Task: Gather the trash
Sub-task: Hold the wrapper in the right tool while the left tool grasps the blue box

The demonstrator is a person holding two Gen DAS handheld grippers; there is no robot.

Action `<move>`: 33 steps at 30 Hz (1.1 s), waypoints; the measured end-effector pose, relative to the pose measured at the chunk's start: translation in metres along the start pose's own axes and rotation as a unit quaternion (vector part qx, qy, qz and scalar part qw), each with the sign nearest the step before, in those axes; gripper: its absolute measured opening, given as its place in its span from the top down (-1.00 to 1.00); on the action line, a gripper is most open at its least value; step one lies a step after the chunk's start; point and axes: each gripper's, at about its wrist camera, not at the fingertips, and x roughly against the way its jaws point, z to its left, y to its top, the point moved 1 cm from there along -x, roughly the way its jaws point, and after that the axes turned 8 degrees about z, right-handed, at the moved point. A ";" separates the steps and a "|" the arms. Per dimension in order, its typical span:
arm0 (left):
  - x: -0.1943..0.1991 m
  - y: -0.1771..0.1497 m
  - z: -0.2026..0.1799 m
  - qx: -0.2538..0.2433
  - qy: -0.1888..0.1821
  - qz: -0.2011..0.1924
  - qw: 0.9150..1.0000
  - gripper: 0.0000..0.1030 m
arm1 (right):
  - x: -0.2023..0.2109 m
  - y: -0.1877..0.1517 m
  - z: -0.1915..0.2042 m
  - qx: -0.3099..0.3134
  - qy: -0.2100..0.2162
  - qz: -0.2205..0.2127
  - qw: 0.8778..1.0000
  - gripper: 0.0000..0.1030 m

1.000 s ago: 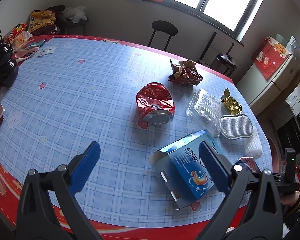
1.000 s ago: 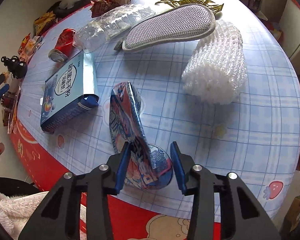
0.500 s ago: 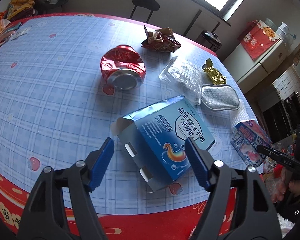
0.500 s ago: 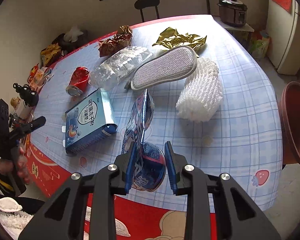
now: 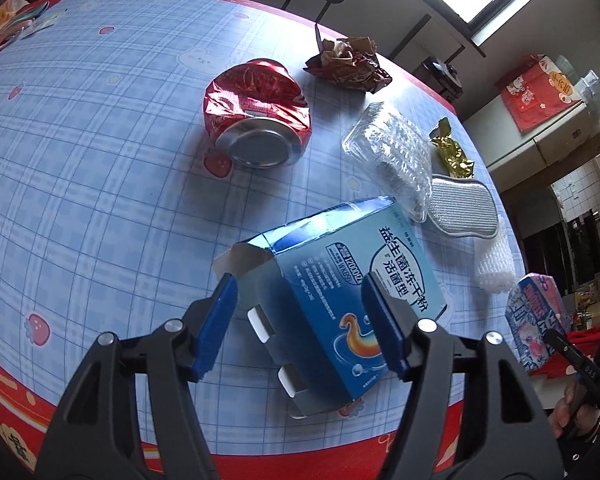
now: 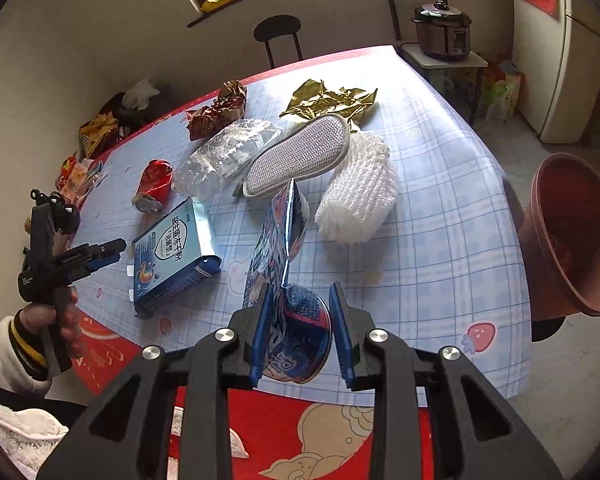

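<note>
A blue carton point(image 5: 332, 264) with an open flap lies near the front edge of the checked table point(image 5: 80, 160). My left gripper point(image 5: 300, 280) hovers over it, jaws closing, with the carton's open end between them and neither pad pressing on it. My right gripper point(image 6: 300, 292) is shut on a flattened blue-and-pink packet point(image 6: 280, 236), held clear of the table. A crushed red can point(image 5: 256, 120), a brown wrapper point(image 5: 348, 64), a clear plastic tray point(image 5: 392, 152), a gold wrapper point(image 5: 452, 152), a grey mesh pad point(image 5: 460, 212) and a white foam net point(image 5: 492, 264) lie behind.
A brown plastic pot point(image 6: 568, 236) stands off the table's right side. A black stool point(image 6: 278, 28) and a rice cooker point(image 6: 442, 28) are by the far wall. Snack bags point(image 6: 100, 132) and a black figurine point(image 6: 60, 208) sit at the table's left end.
My left gripper dropped toward the blue carton and its jaws narrowed around it. My right gripper lifted the packet off the table and drew back.
</note>
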 end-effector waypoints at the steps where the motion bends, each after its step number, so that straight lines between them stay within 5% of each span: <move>1: -0.001 0.002 0.001 -0.001 -0.004 -0.002 1.000 -0.24 | 0.001 -0.001 -0.003 -0.003 0.000 0.000 1.000 0.43; 8: -0.022 0.010 0.003 -0.001 -0.004 0.025 1.000 -0.04 | -0.001 0.000 -0.009 -0.011 -0.004 0.002 1.000 0.43; 13: -0.017 0.001 0.007 0.020 -0.004 0.027 0.999 -0.32 | -0.005 0.003 -0.006 -0.010 -0.002 0.004 1.000 0.43; 19: -0.012 -0.026 0.013 0.062 -0.017 0.040 0.997 -0.33 | -0.014 0.011 0.001 0.000 0.007 0.008 1.000 0.43; 25: -0.018 -0.050 0.012 0.074 -0.017 0.050 0.996 -0.06 | -0.019 0.015 0.011 0.014 0.010 0.014 1.000 0.43; 29: -0.010 -0.054 0.022 0.091 -0.009 0.042 0.995 0.36 | -0.018 0.014 0.009 0.012 0.009 0.014 1.000 0.43; 33: -0.010 -0.059 0.027 0.093 -0.023 0.056 0.994 0.42 | -0.017 0.013 0.005 0.003 0.008 0.013 1.000 0.43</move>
